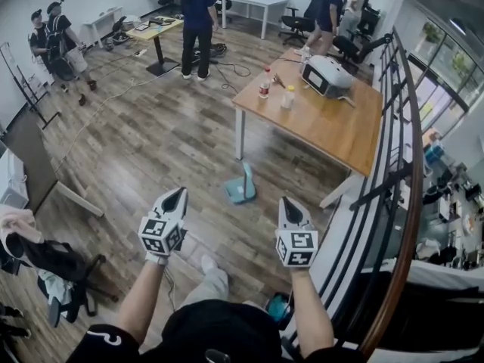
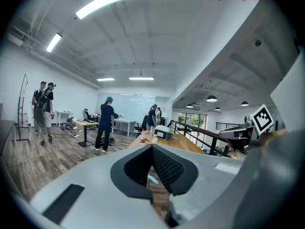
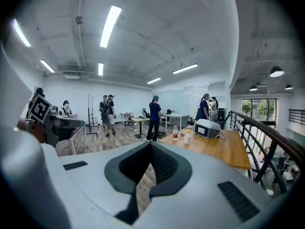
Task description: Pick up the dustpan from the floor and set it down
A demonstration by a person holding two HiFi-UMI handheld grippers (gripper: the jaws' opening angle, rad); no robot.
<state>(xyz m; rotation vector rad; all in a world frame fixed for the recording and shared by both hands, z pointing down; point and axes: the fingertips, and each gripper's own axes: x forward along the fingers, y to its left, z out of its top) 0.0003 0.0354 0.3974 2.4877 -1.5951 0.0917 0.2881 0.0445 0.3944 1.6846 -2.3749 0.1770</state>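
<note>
The dustpan (image 1: 242, 188), pale teal, sat on the wooden floor (image 1: 151, 142) just beside the near leg of the desk (image 1: 333, 127), with its handle sticking up. It lay ahead of both grippers, roughly between the lines they pointed along, and apart from each.

The left gripper (image 1: 180, 193) was held out low over the floor with its jaws clenched together and nothing between them. The left gripper view showed the two dark pads meeting at the tip. The right gripper (image 1: 286, 202) was held out alongside it, its jaws likewise pressed tight and empty.

On the desk stood a white machine (image 1: 327, 76), a bottle with a red label (image 1: 264, 88) and a small white bottle (image 1: 288, 97). A black railing (image 1: 393, 150) ran along the right of the desk. Several people stood farther back in the room, one person in dark clothes (image 1: 197, 21) beside a smaller desk (image 1: 155, 29).
</note>
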